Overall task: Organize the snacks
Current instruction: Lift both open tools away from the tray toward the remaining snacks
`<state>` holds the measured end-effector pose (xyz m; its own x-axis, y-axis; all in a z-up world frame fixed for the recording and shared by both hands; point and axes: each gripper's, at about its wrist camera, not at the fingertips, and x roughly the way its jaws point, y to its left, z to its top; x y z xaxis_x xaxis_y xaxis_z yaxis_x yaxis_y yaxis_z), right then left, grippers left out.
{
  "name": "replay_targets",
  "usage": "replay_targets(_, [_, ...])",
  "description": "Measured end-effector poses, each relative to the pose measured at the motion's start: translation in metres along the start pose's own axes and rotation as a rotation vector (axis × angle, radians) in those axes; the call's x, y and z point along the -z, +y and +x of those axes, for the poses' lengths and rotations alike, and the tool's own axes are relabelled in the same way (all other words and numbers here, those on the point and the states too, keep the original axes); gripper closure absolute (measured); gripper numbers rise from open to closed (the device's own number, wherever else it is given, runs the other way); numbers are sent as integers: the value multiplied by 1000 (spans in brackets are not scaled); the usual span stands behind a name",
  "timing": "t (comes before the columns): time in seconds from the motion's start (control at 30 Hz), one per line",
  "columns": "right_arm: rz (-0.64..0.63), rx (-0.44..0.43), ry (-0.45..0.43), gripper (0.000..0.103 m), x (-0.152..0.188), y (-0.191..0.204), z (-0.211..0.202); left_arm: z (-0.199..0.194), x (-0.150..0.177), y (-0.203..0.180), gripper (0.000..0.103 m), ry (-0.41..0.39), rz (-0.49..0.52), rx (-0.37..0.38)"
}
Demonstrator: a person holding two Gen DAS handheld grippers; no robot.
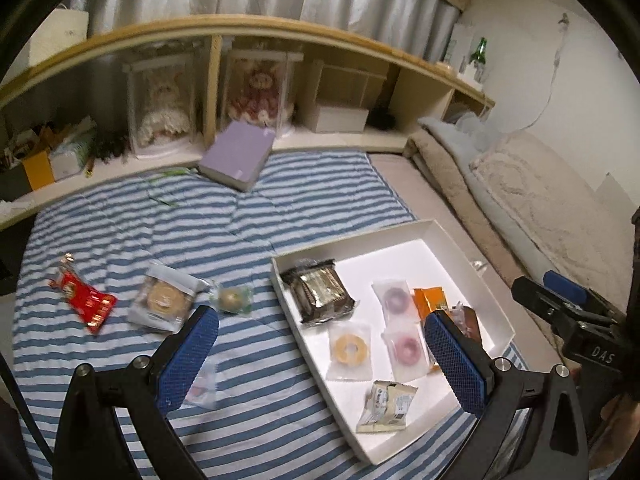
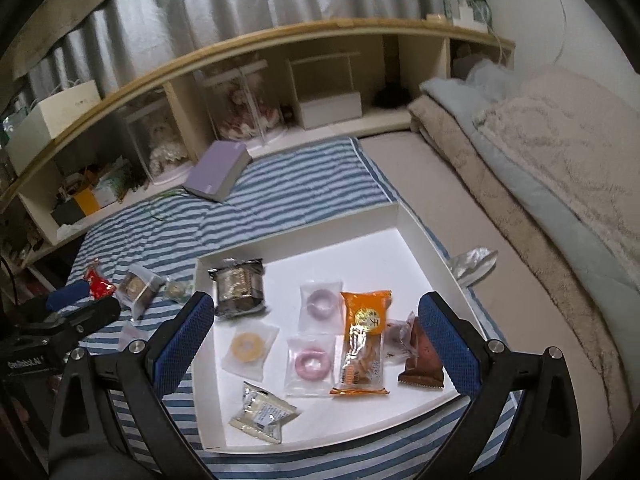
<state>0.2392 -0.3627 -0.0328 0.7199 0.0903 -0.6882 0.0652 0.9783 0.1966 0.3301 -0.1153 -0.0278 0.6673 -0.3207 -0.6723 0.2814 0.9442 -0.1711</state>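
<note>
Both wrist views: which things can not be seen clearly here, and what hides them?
- Clear packet on the striped blanket: left wrist view, partly behind a left gripper finger; contents unclear.
- Brown packet in the white box: right wrist view, right edge behind a right gripper finger.
- Packet labels: too small and blurred in both views.
- Shelf dolls: blurred behind clear cases.

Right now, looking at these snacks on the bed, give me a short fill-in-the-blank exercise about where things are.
1. The two pink ring snacks lie inside the white ____.
2. The red packet lies on the ____ blanket.
3. Leaning against the shelf is a ____ book.
4. Both the left claw and right claw are ____.

Missing words: box; striped; purple; open
</note>
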Motion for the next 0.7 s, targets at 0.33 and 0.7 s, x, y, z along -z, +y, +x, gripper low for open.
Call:
replay_targets(0.33, [-65,-83,-72,0,-4,55,-26,-86,8,44,0,-63,11,-39])
replay_targets(0.7, [-176,-224,-39,0,23,136,-15,-143,15,125,0,-56,-64,-135])
